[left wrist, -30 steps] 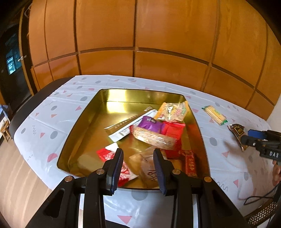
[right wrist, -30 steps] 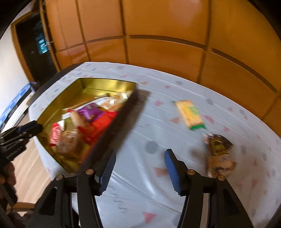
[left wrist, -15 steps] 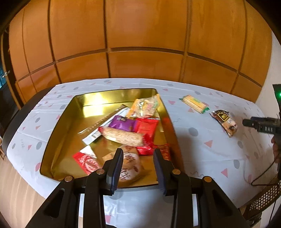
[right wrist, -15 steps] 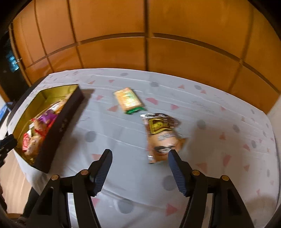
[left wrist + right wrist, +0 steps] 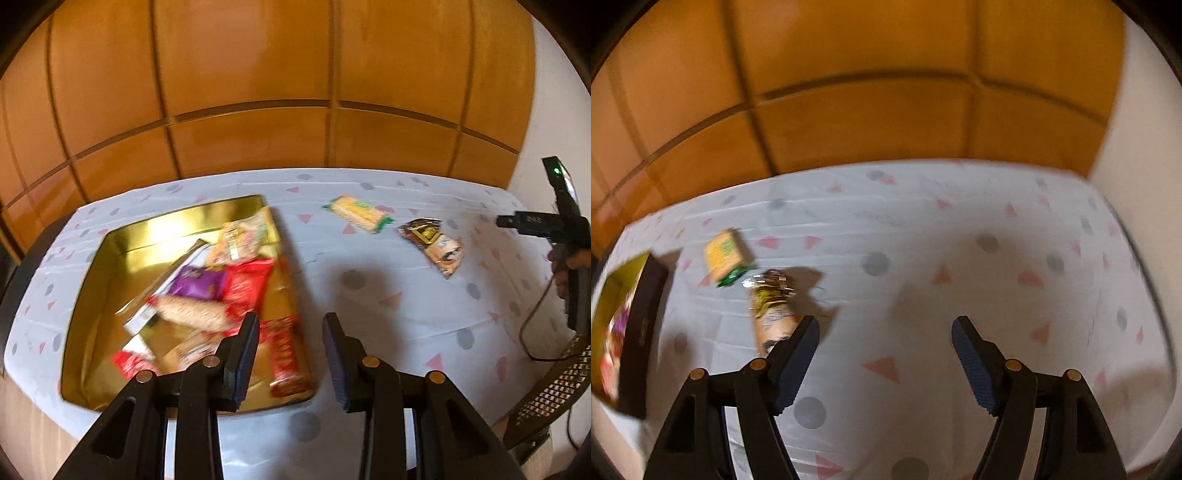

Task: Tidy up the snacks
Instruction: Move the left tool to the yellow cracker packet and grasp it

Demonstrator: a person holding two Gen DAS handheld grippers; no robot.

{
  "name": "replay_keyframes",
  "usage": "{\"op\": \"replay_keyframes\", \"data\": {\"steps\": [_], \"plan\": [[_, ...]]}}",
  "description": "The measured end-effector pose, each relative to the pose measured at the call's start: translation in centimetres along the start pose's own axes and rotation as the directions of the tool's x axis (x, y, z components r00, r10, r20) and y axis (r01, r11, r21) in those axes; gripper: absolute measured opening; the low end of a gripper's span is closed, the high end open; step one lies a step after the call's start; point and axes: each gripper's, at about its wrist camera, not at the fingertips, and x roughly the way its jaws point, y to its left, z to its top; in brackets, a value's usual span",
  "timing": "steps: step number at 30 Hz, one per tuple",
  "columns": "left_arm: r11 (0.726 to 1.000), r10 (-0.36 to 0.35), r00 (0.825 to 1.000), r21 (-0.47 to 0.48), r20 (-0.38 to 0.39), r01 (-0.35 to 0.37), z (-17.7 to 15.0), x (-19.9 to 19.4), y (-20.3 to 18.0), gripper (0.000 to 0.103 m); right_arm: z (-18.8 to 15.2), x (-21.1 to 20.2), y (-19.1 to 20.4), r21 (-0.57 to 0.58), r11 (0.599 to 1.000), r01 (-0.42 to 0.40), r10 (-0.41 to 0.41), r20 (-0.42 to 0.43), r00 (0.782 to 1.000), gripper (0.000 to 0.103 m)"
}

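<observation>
A gold tin (image 5: 110, 258) holds several snack packets, among them a purple one (image 5: 197, 282) and a red one (image 5: 245, 284). Two snacks lie loose on the tablecloth to its right: a yellow cracker pack with green ends (image 5: 356, 213) (image 5: 723, 255) and a brown and gold packet (image 5: 432, 243) (image 5: 770, 299). My left gripper (image 5: 290, 354) hovers over the tin's right front corner, open with nothing between its fingers. My right gripper (image 5: 884, 360) hangs over bare cloth, jaws opening and empty, with the brown packet just behind its left finger (image 5: 796, 354). The right gripper also shows at the left wrist view's right edge (image 5: 535, 221).
The table wears a white cloth (image 5: 923, 240) with pink triangles and grey dots. Wooden wall panels (image 5: 258, 92) stand close behind it and a pale wall on the right. A woven chair (image 5: 550, 391) and a cable (image 5: 532, 332) sit by the table's right front corner.
Both views have swung right. The tin slid left in the left wrist view. In the right wrist view the loose snacks moved from centre to left, and the right jaws have spread wider.
</observation>
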Motion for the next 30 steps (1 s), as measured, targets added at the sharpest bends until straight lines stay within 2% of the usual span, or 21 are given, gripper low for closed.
{"op": "replay_keyframes", "data": {"steps": [4,9,11,13,15,18,20,21,24,26,30], "plan": [[0.997,-0.072,0.997,0.030,-0.024,0.072,2.0,1.3,-2.2,0.036,0.0,-0.1,-0.2,0.014,1.000,-0.005,0.005,0.002,1.000,0.075],[0.989,-0.121,0.991,0.081,-0.059,0.126,4.3,3.4,-5.3,0.036,0.0,-0.2,0.3,-0.013,1.000,-0.013,0.013,0.008,1.000,0.075],[0.984,-0.164,0.981,0.057,-0.106,0.170,5.6,5.5,-6.4,0.037,0.0,-0.2,0.4,-0.013,1.000,-0.017,0.017,0.012,1.000,0.076],[0.981,-0.186,0.971,0.018,-0.150,0.191,6.6,7.4,-7.1,0.042,0.0,-0.3,0.4,-0.011,1.000,-0.025,0.025,0.011,1.000,0.077],[0.978,-0.209,0.959,-0.030,-0.189,0.207,7.4,9.5,-7.6,0.043,0.0,-0.4,0.4,-0.011,0.999,-0.033,0.033,0.013,0.999,0.078],[0.974,-0.219,0.944,-0.118,-0.246,0.195,9.1,13.4,-7.8,0.044,0.1,-0.5,0.6,-0.017,0.999,-0.045,0.046,0.016,0.999,0.078],[0.974,-0.207,0.944,-0.146,-0.258,0.174,10.0,15.0,-7.9,0.045,0.0,-0.5,0.7,-0.025,0.998,-0.056,0.056,0.014,0.998,0.079],[0.972,-0.209,0.941,-0.159,-0.267,0.170,10.7,16.2,-8.0,0.048,0.0,-0.5,0.8,-0.031,0.998,-0.058,0.058,0.013,0.998,0.079],[0.963,-0.222,0.933,-0.211,-0.284,0.166,12.0,18.5,-8.1,0.066,0.1,-0.4,1.0,-0.040,0.998,-0.056,0.056,0.011,0.998,0.080],[0.954,-0.223,0.931,-0.262,-0.289,0.147,12.9,20.4,-8.0,0.068,0.2,-0.5,1.1,-0.042,0.997,-0.067,0.067,0.010,0.998,0.080],[0.955,-0.175,0.927,-0.288,-0.332,0.077,14.1,23.7,-8.0,0.075,0.2,-0.7,1.2,-0.048,0.995,-0.087,0.088,0.015,0.996,0.084]]}}
